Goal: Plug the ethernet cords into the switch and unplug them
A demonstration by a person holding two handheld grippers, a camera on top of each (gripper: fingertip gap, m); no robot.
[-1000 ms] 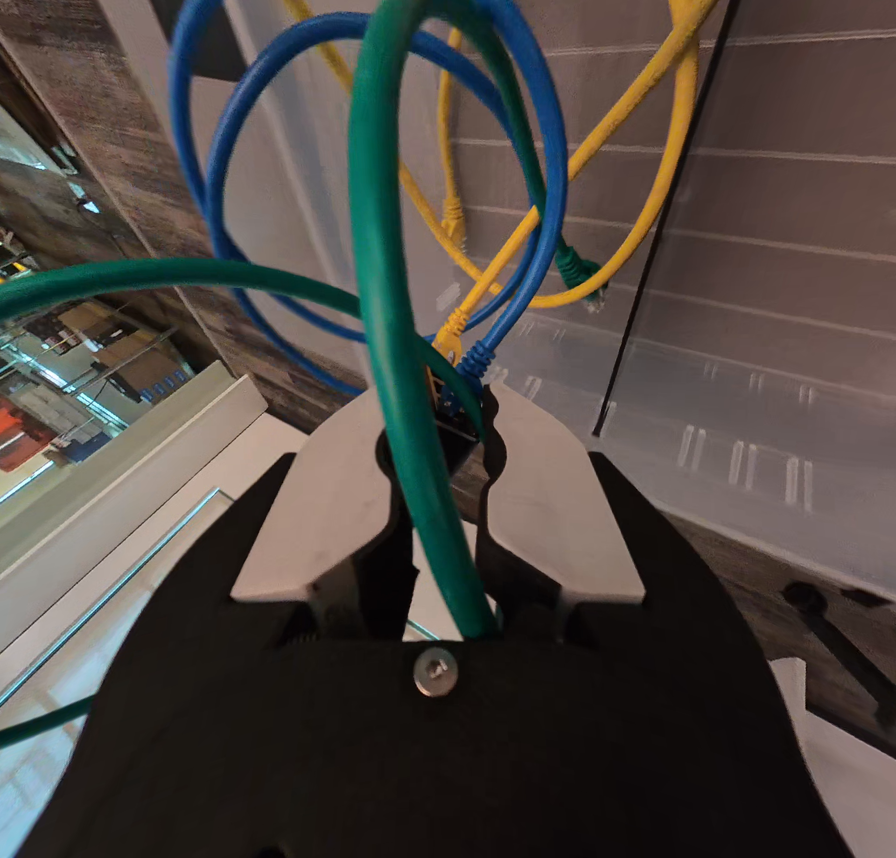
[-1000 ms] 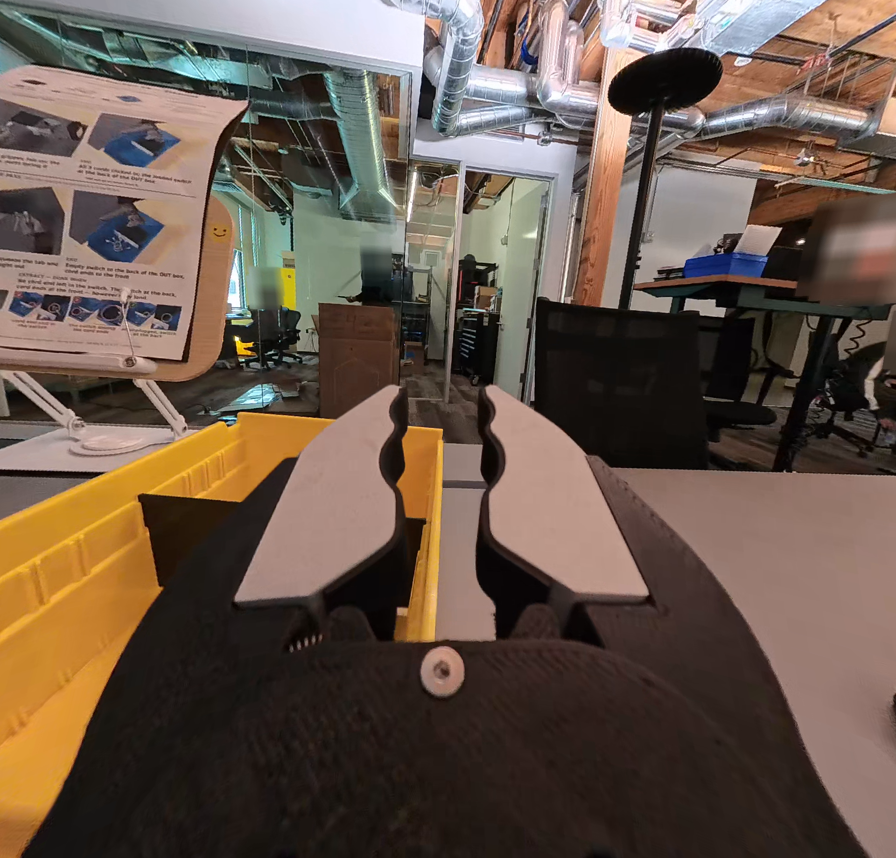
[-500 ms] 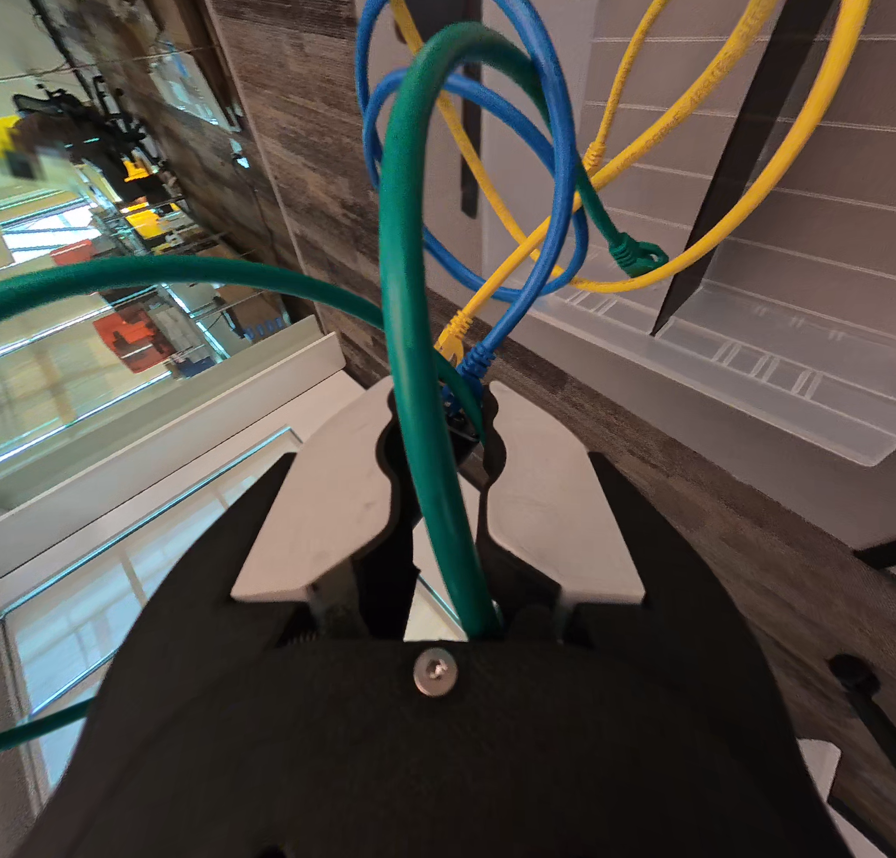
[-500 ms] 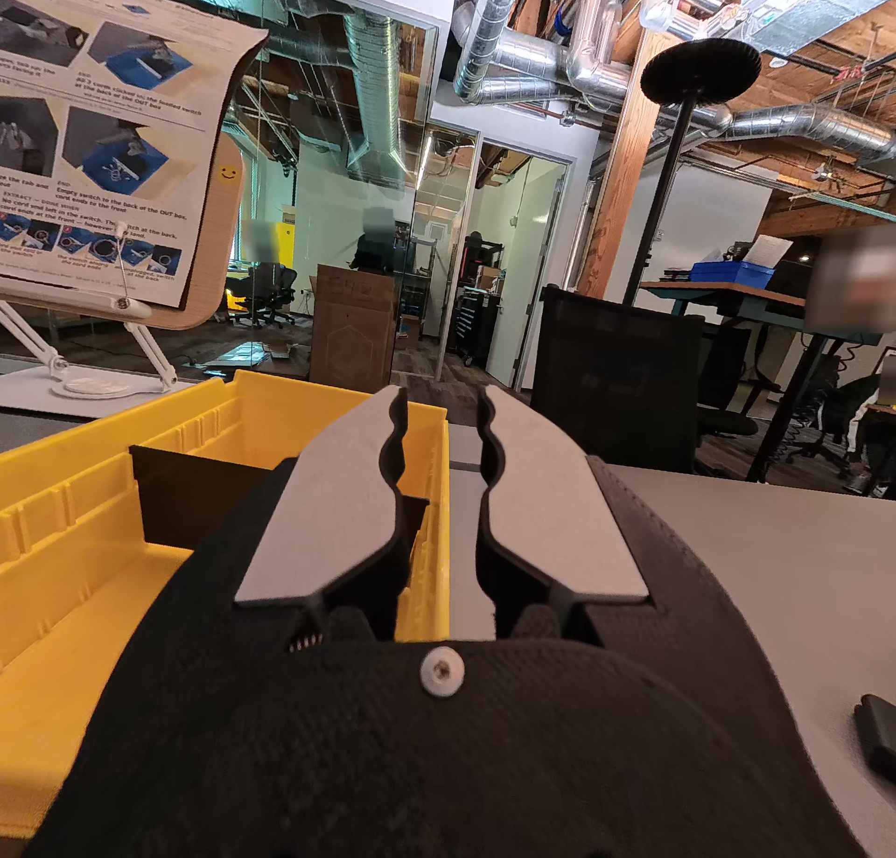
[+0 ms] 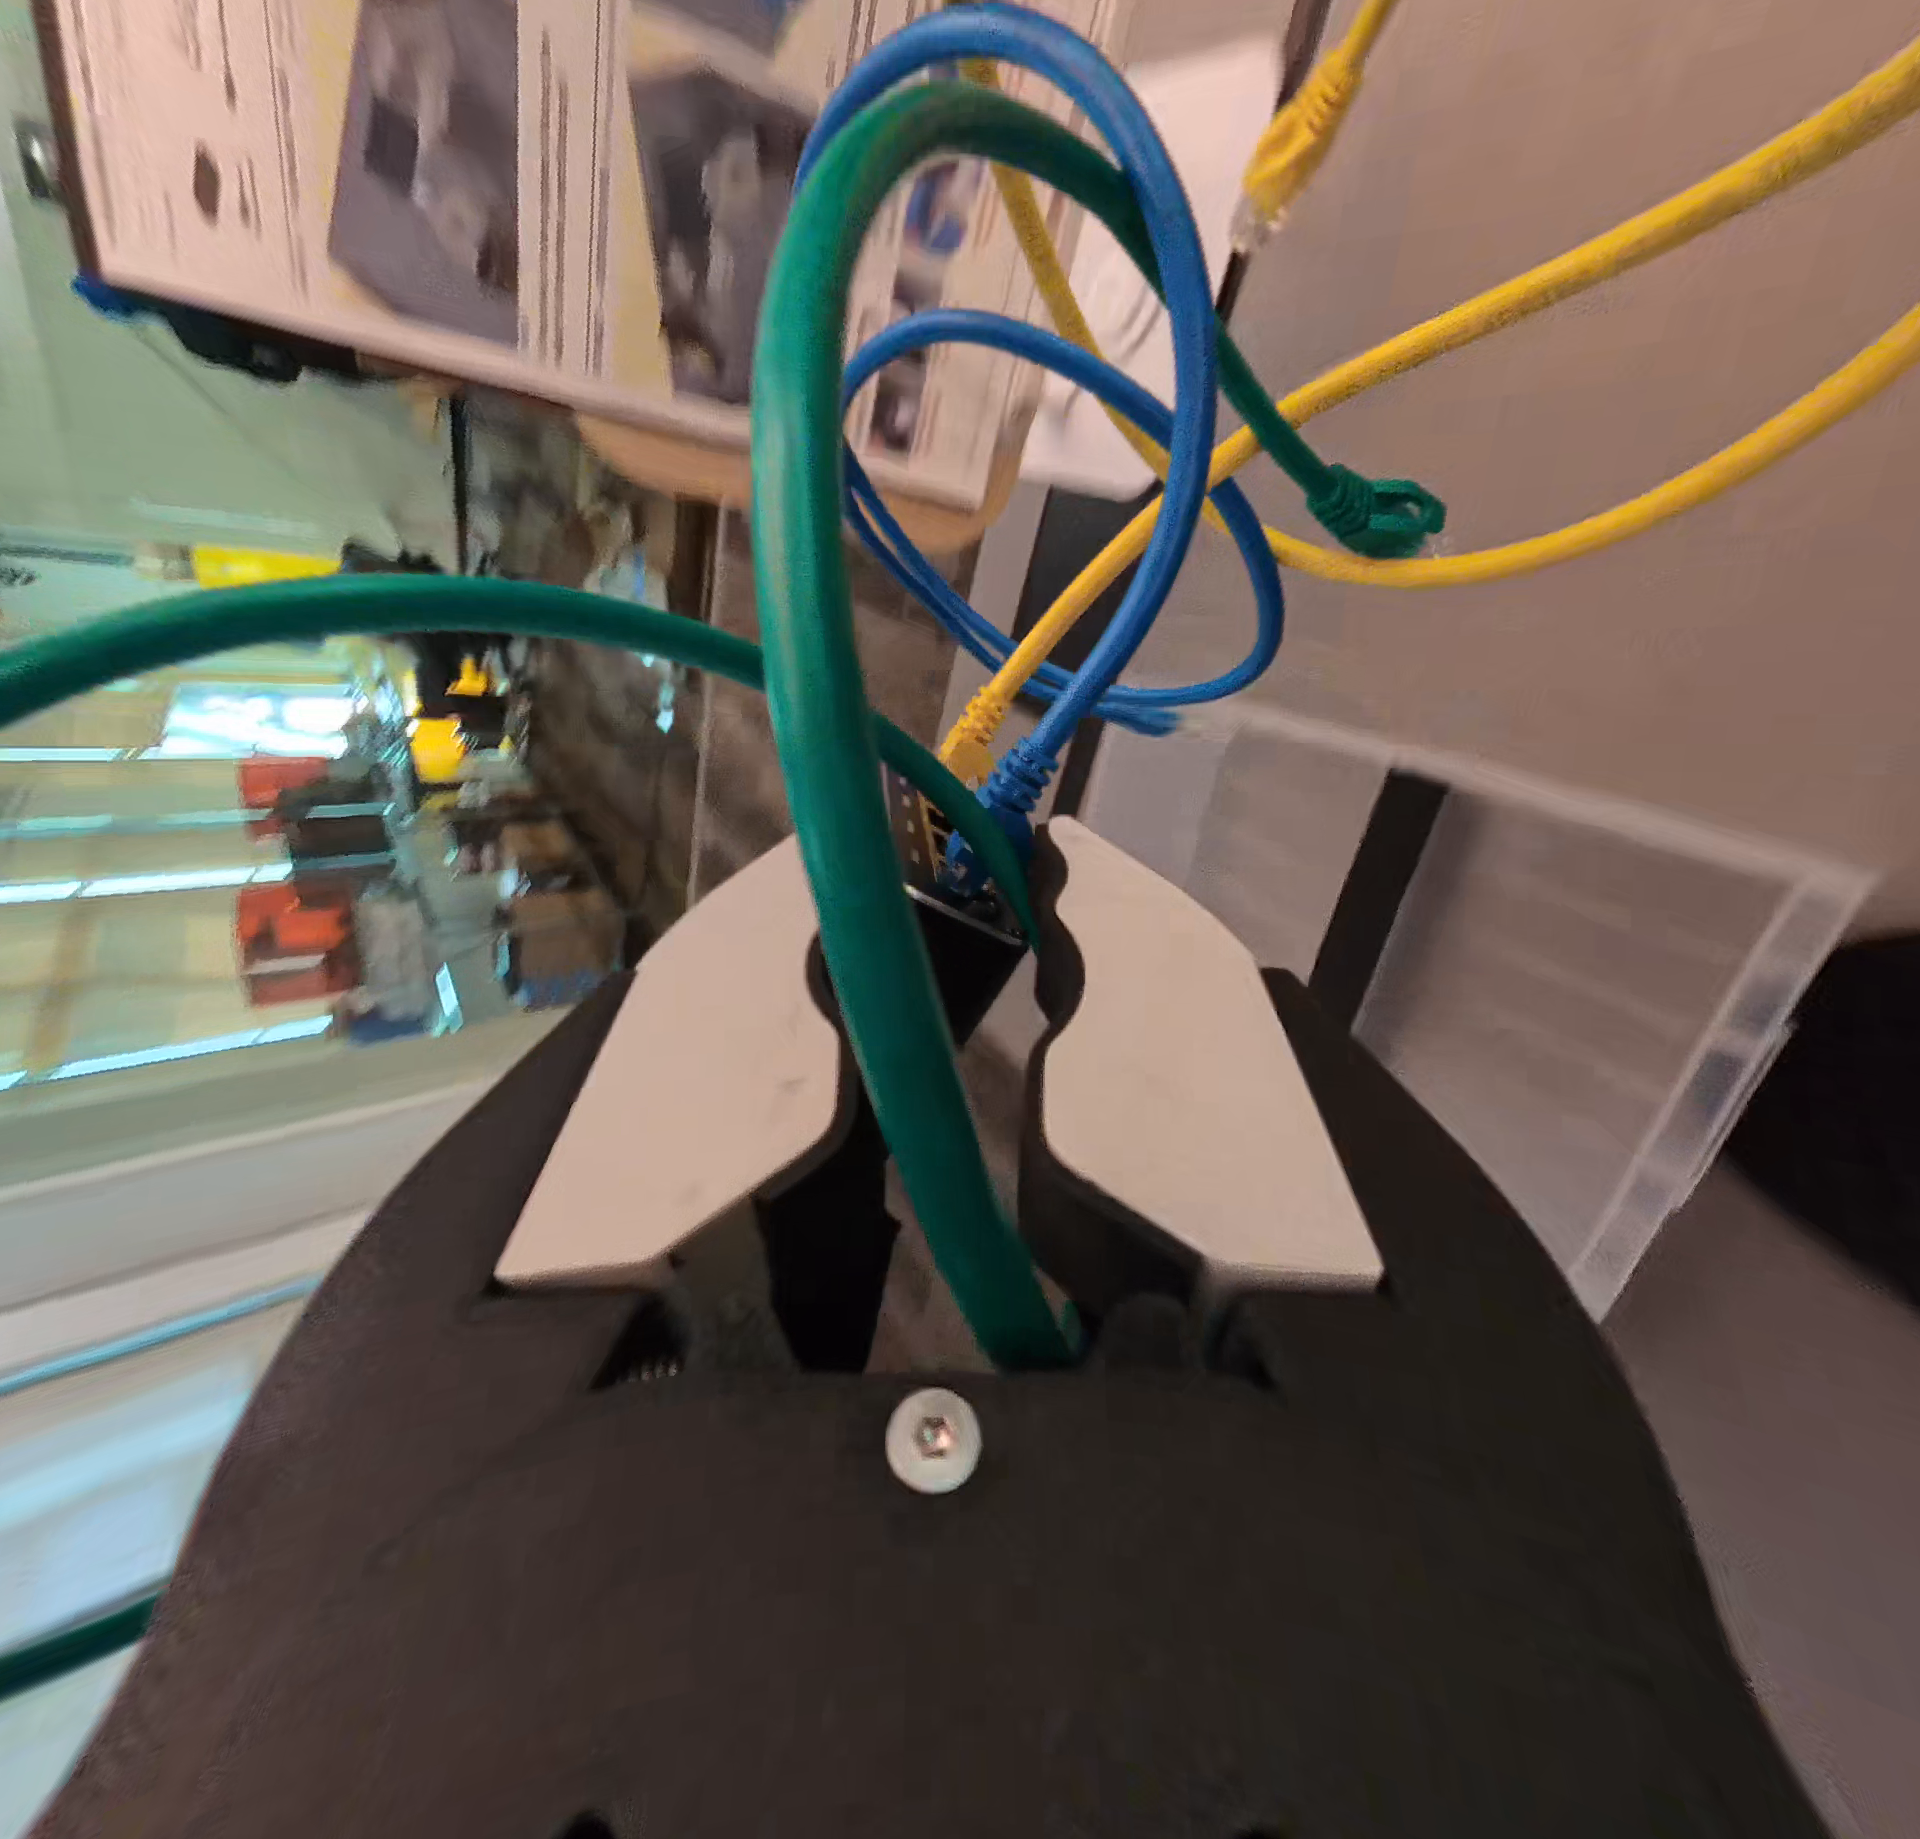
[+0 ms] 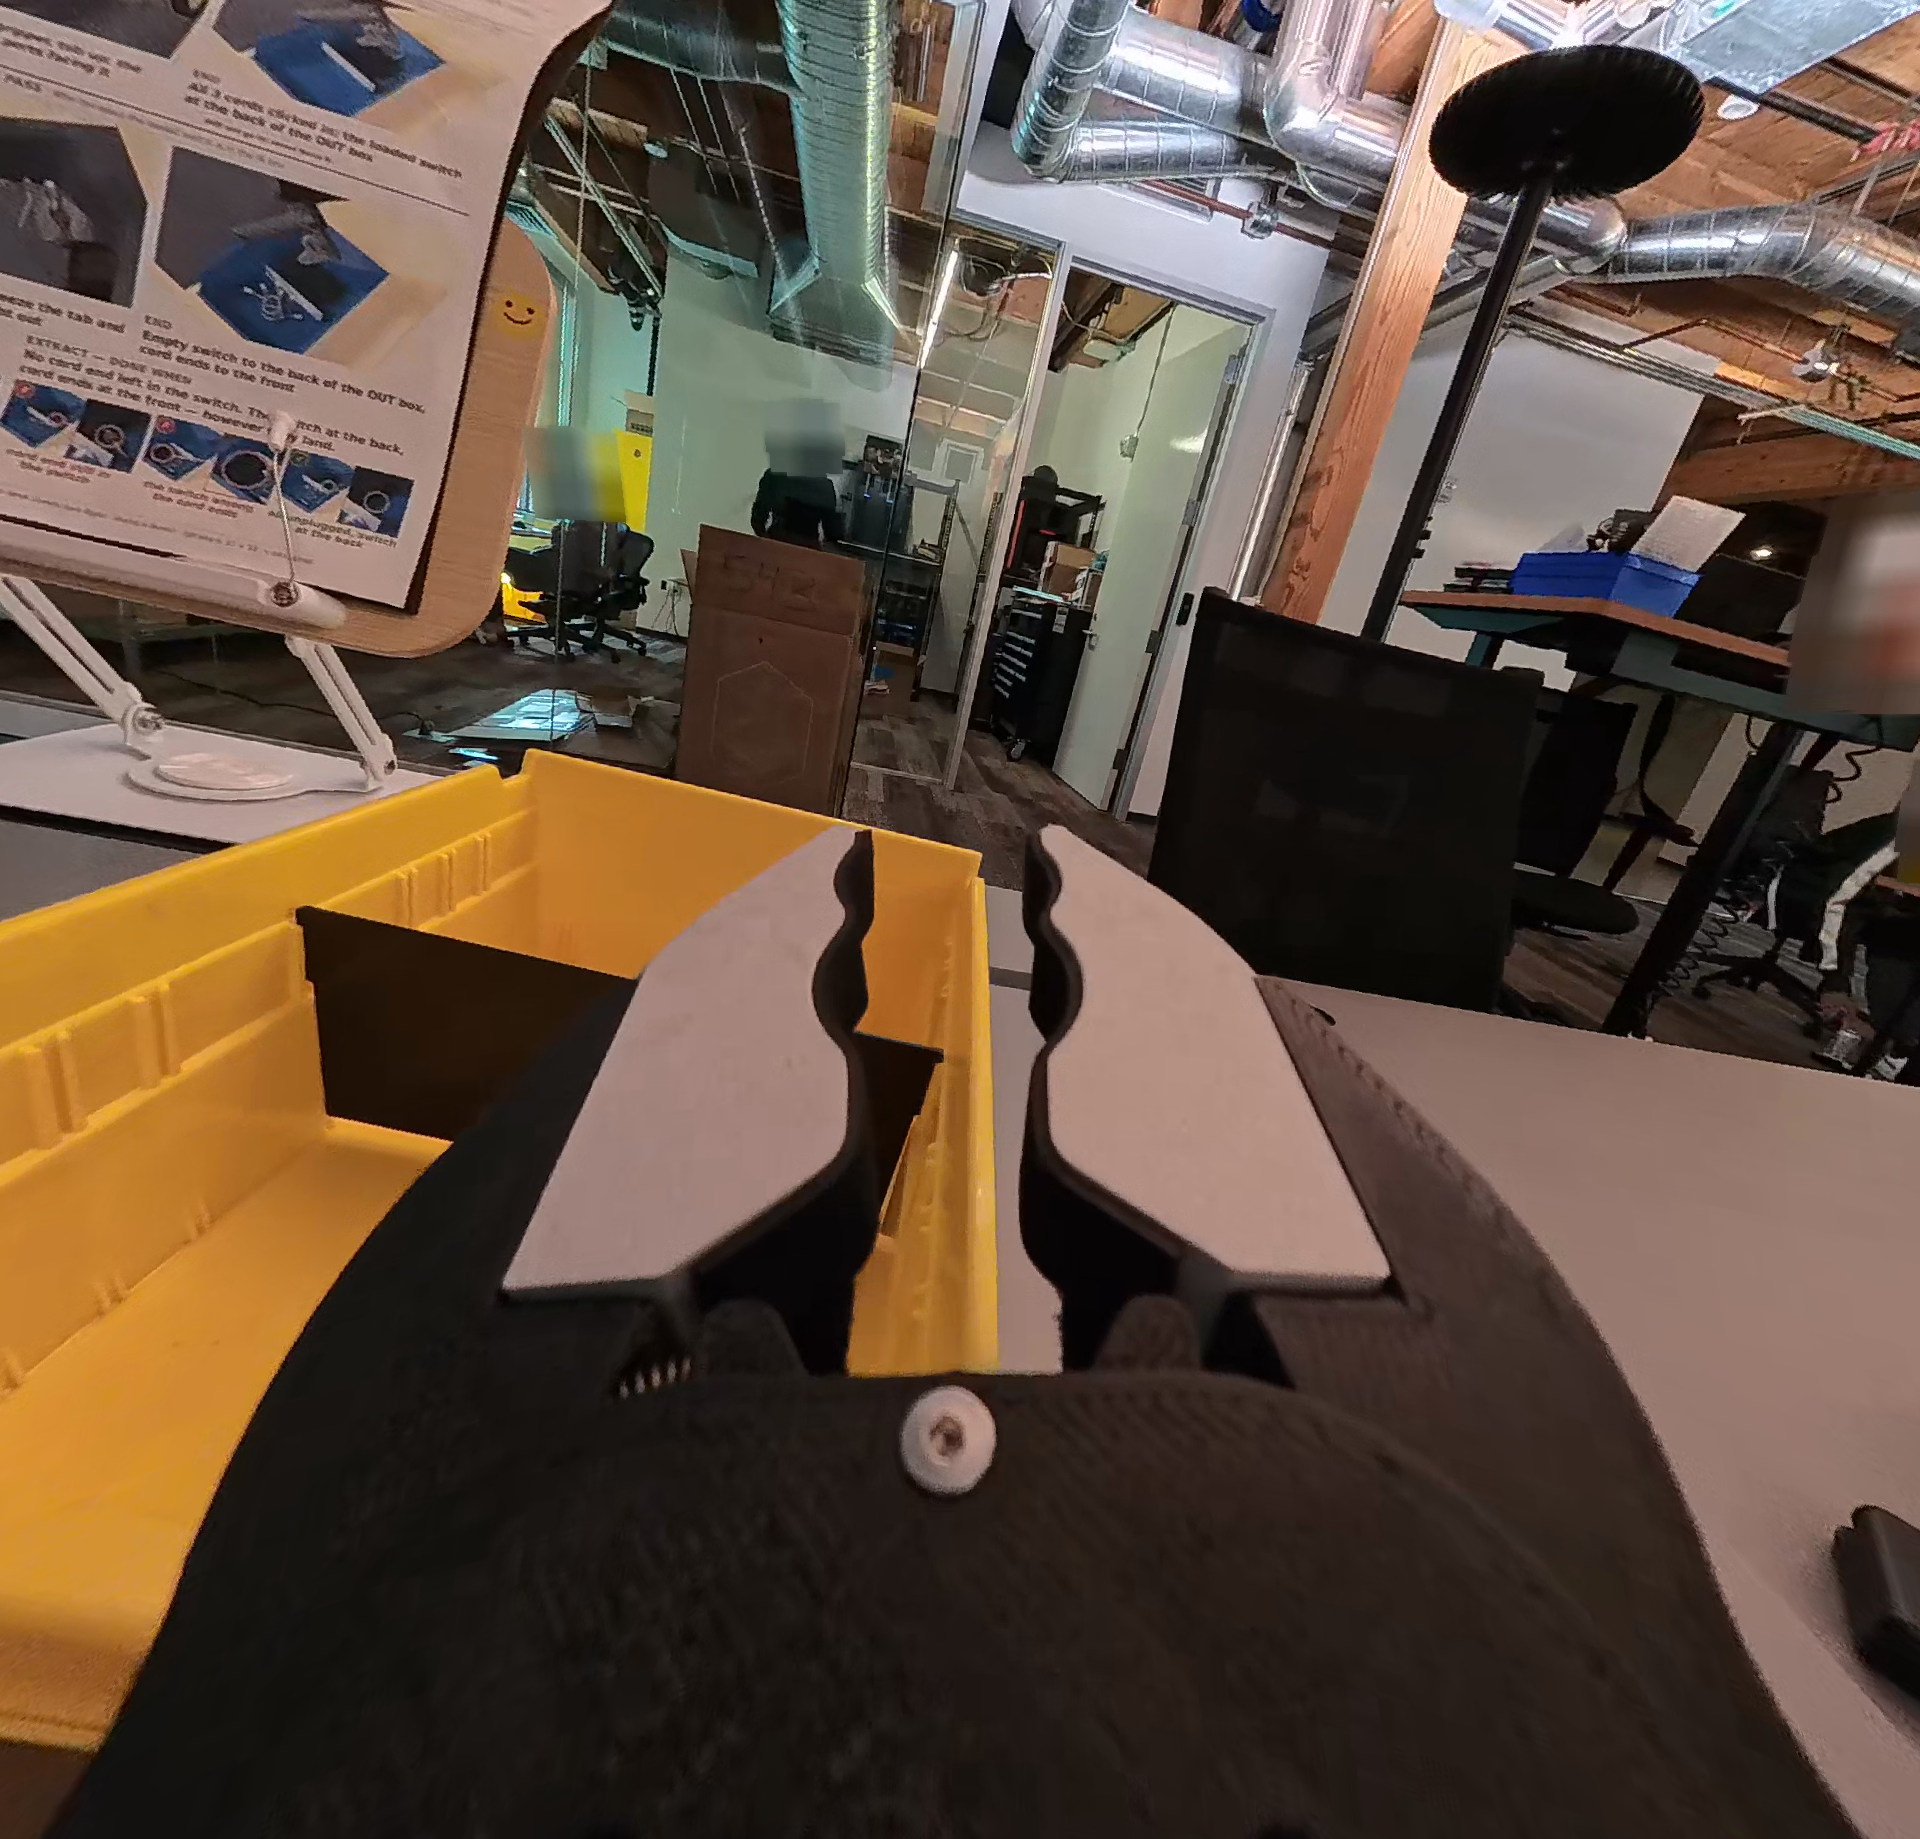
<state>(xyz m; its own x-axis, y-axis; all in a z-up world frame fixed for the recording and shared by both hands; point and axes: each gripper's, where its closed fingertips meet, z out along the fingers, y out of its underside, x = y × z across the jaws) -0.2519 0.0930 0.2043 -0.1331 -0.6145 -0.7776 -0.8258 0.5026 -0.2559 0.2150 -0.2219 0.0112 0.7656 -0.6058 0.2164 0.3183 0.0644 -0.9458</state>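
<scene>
My left gripper (image 5: 940, 890) is shut on a small black switch (image 5: 961, 922) and holds it up in the air, tilted. A blue cord (image 5: 1190, 335), a yellow cord (image 5: 1351, 387) and a green cord (image 5: 800, 501) run from the switch's ports and loop in front of the camera. The green cord passes between the fingers. Loose green (image 5: 1371, 511) and yellow (image 5: 1294, 142) plugs hang free. My right gripper (image 6: 945, 885) is slightly open and empty, above the right rim of a yellow bin (image 6: 727, 823).
The yellow bin has a black divider (image 6: 436, 1020) and stands on a grey table (image 6: 1610, 1218). An instruction sheet on a wooden stand (image 6: 270, 262) stands behind the bin. A small dark object (image 6: 1881, 1592) lies at the table's right edge. A clear plastic bin (image 5: 1558, 1010) shows in the left wrist view. One gripper's finger ends stand about 60 centimeters off the other's.
My left gripper has swung round with the switch and cords, so the background shifted from floor to the instruction sheet. My right gripper has tipped and moved slightly forward over the bin.
</scene>
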